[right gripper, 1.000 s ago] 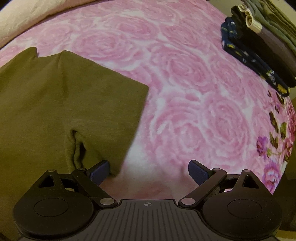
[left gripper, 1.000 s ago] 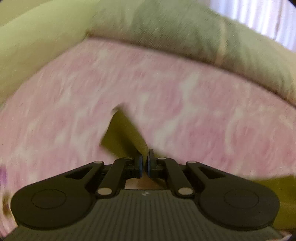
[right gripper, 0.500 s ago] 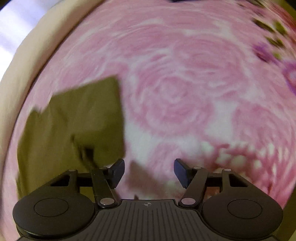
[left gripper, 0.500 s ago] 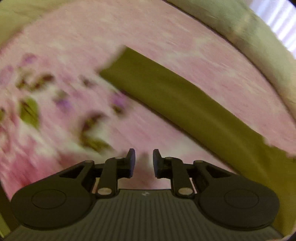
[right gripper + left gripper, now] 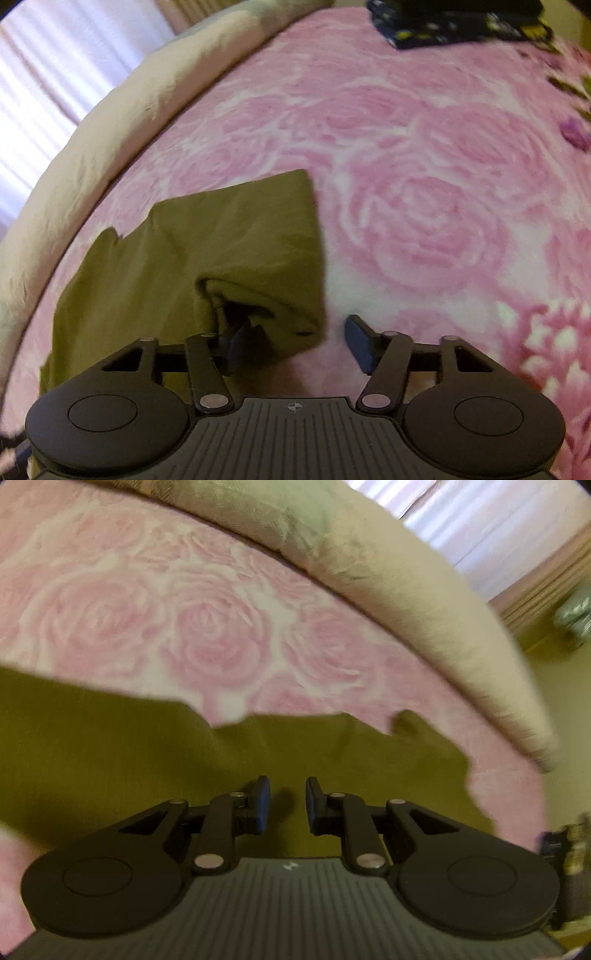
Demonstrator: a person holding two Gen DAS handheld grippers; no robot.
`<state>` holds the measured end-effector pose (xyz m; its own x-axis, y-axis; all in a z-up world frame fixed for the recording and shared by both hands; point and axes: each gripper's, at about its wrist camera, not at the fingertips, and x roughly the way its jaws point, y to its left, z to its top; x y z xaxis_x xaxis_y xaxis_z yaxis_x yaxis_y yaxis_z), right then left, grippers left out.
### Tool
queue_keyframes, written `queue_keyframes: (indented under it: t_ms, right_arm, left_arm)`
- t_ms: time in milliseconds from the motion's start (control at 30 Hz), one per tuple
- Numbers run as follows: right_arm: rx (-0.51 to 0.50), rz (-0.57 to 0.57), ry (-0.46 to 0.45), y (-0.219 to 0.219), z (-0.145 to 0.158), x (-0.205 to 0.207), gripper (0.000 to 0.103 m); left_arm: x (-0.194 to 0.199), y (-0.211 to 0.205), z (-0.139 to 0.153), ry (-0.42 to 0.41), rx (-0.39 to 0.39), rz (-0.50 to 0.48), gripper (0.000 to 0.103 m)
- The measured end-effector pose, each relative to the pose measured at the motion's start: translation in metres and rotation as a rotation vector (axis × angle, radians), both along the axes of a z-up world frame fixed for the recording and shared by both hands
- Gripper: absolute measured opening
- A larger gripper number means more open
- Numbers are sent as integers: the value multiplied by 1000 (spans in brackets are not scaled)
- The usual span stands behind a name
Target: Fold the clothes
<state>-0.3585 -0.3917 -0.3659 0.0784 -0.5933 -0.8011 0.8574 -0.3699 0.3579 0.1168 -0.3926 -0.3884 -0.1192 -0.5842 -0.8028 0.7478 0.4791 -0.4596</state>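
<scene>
An olive-green garment [image 5: 221, 240] lies partly folded on a pink rose blanket [image 5: 424, 184]. My right gripper [image 5: 295, 334] is at its near corner, jaws closing. The left finger [image 5: 236, 343] is tucked into a fold of the cloth, and the right finger [image 5: 360, 343] stands apart over the blanket, so the corner sits between them unpinched. In the left wrist view the same garment [image 5: 110, 746] fills the lower half. My left gripper [image 5: 287, 794] hovers just over it, open by a narrow gap with nothing in it.
A cream duvet [image 5: 406, 583] runs along the far edge of the blanket [image 5: 184, 627], with striped curtains [image 5: 461, 517] behind it. A stack of dark folded clothes [image 5: 454, 22] lies at the top right of the right wrist view. Bare blanket stretches to the right of the garment.
My left gripper let go of the olive cloth, opened slightly and swung across to above the garment's middle. The right gripper's jaws narrowed around the folded corner as its view rolled.
</scene>
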Motion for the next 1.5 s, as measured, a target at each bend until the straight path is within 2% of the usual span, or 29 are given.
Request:
queue_keyframes:
  t_ms: [33, 67, 100, 167, 200, 233, 300, 367, 433, 500, 533, 567, 600, 633, 667, 700, 800, 867, 933, 1000, 1133, 1300, 1367, 1400, 1500]
  right_arm:
    - [-10, 19, -5, -2, -1, 3, 35]
    - [-16, 43, -21, -5, -2, 4, 30]
    - [-18, 70, -41, -9, -4, 6, 11]
    - [-1, 131, -19, -17, -1, 8, 9]
    - [5, 176, 48, -23, 6, 9, 8]
    - [0, 237, 173, -28, 18, 15, 8]
    - [-52, 409, 510, -33, 48, 36, 8]
    - [-164, 543, 894, -26, 74, 60, 8]
    - [-279, 606, 1196, -16, 92, 76, 8]
    - [-393, 591, 1383, -4, 99, 87, 8]
    - [-434, 593, 1447, 3, 97, 93, 8]
    - [-443, 640, 1458, 9, 93, 97, 10]
    - [-381, 731, 1374, 12, 87, 98, 35]
    - [-284, 823, 1244, 13, 79, 98, 79]
    - [-216, 887, 1108, 16, 73, 95, 86]
    - [-180, 896, 974, 21, 68, 89, 85]
    - [-63, 715, 568, 23, 57, 56, 85]
    - [40, 447, 227, 22, 39, 18, 84]
    - [125, 140, -59, 24, 15, -20, 53]
    - [135, -68, -192, 29, -2, -47, 43]
    - [42, -260, -377, 35, -4, -85, 43]
    - [-24, -737, -883, 53, -39, -145, 43]
    - [-38, -860, -992, 55, -50, -152, 43]
    - [-27, -859, -977, 52, -49, -154, 43]
    - [29, -712, -764, 36, -34, -157, 43]
  left_arm:
    - [0, -6, -6, -14, 20, -2, 15]
    - [1, -12, -12, -28, 40, -4, 9]
    - [2, -12, -15, -38, 44, 1, 7]
    - [5, -9, -18, -42, 41, 1, 3]
    - [7, -7, -19, -36, 39, 5, 3]
    - [10, -6, -20, -25, 37, 9, 3]
    - [13, -6, -21, -9, 37, 11, 3]
    - [12, -7, -19, -24, 43, -3, 3]
    - [11, -7, -17, -29, 43, -2, 3]
    - [12, -5, -18, -20, 42, 13, 3]
    - [12, -6, -19, -15, 43, 21, 3]
    - [12, -6, -19, -12, 44, 24, 3]
    - [12, -6, -19, -11, 45, 24, 3]
    - [12, -6, -18, -10, 49, 25, 3]
    - [13, -6, -16, -8, 54, 26, 2]
    - [13, -5, -15, -7, 58, 26, 3]
    - [16, -1, -11, -14, 68, 20, 3]
    - [18, 3, -11, -13, 74, 28, 3]
    - [20, 7, -10, -6, 79, 43, 3]
    - [21, 9, -9, -4, 86, 49, 3]
    - [21, 14, -7, -9, 99, 49, 3]
    - [18, 20, -3, 7, 104, 76, 3]
    - [17, 21, -2, 9, 108, 80, 3]
    - [16, 22, -2, 9, 111, 80, 3]
    - [14, 24, -2, 9, 118, 87, 3]
